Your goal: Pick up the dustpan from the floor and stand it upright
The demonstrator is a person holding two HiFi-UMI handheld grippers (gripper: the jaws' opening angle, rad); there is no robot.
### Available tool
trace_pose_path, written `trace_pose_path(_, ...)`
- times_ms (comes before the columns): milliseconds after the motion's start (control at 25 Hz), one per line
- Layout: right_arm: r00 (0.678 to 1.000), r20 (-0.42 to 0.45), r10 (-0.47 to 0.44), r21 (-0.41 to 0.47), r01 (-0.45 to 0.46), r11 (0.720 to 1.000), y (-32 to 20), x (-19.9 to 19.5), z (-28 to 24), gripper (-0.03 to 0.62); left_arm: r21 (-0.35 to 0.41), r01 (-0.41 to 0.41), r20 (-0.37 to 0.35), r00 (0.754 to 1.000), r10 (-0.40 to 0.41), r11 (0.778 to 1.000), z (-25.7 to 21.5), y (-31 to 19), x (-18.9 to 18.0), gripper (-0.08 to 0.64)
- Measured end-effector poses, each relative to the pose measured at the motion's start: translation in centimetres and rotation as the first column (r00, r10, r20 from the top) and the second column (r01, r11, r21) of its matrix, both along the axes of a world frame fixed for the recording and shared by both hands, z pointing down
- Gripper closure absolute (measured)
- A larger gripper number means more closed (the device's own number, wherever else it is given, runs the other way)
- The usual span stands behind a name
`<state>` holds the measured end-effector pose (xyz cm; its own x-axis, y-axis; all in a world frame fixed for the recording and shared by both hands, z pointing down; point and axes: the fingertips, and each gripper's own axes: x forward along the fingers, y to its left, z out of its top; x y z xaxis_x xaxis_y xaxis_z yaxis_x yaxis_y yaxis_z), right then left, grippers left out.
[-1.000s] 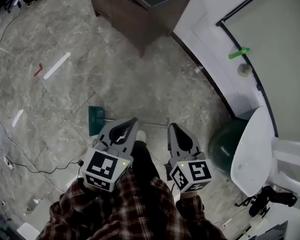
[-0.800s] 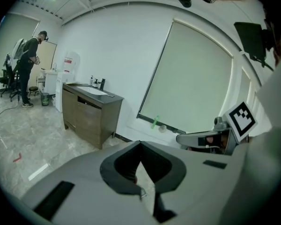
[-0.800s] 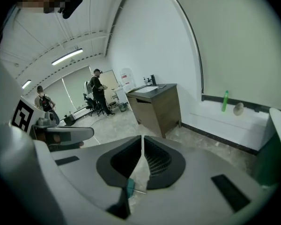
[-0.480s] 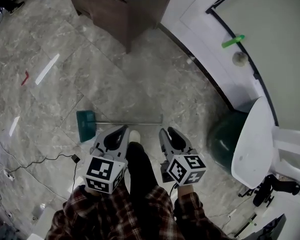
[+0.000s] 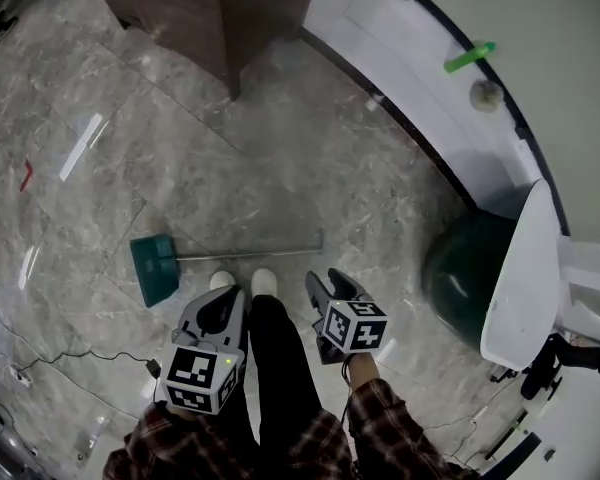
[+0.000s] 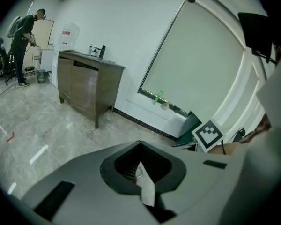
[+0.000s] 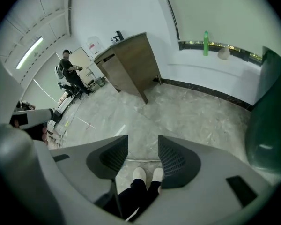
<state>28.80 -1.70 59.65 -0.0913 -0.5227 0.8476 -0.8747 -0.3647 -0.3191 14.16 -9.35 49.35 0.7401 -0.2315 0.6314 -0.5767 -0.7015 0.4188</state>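
On the grey marble floor point(image 5: 280, 158), just beyond the person's white shoes point(image 5: 242, 281), the dustpan point(image 5: 156, 269) lies flat. Its green pan is at the left, and its thin metal handle point(image 5: 250, 254) runs rightward, level with the floor. Whether the pan holds anything cannot be made out.

The left hand-held gripper point(image 5: 223, 300) hangs near the left shoe, right of the pan and on the near side of the handle, clear of both. In the left gripper view the left hand-held gripper point(image 6: 140, 143) has its jaws drawn together, tips meeting, with nothing clamped.

The right hand-held gripper point(image 5: 320, 286) is near the handle's right end, on its near side and not touching it. In the right gripper view the right hand-held gripper point(image 7: 143, 144) shows its jaws wide apart. They have just been opening, and nothing is between the pads. Through the gap the handle point(image 7: 141, 160) and the shoes point(image 7: 147, 174) appear on the floor beyond.

Both hand-held grippers point forward and downward. The person's plaid sleeves point(image 5: 380, 423) extend from the near edge.

A brown cabinet point(image 5: 200, 8) stands at the far left. A dark green rounded container point(image 5: 465, 273) sits at the right, its contents not visible.
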Motion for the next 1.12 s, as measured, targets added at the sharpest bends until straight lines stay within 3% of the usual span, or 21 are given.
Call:
trace_pose_path(640, 0.996, -0.068, 0.05, -0.119, -0.058, 0.991, 2.9, 8.3, 19.9, 0.403, -0.065, -0.029, 0.129, 0.991, 0.037, 0.997, 21.6, -1.6, 5.2, 0.56)
trace_pose_path(1120, 0.992, -0.087, 0.095, -0.164, -0.108, 0.98, 3.3, 14.9, 36.9, 0.403, -0.116, -0.102, 0.211, 0.969, 0.125, 0.988, 39.7, -3.1, 10.1, 0.559)
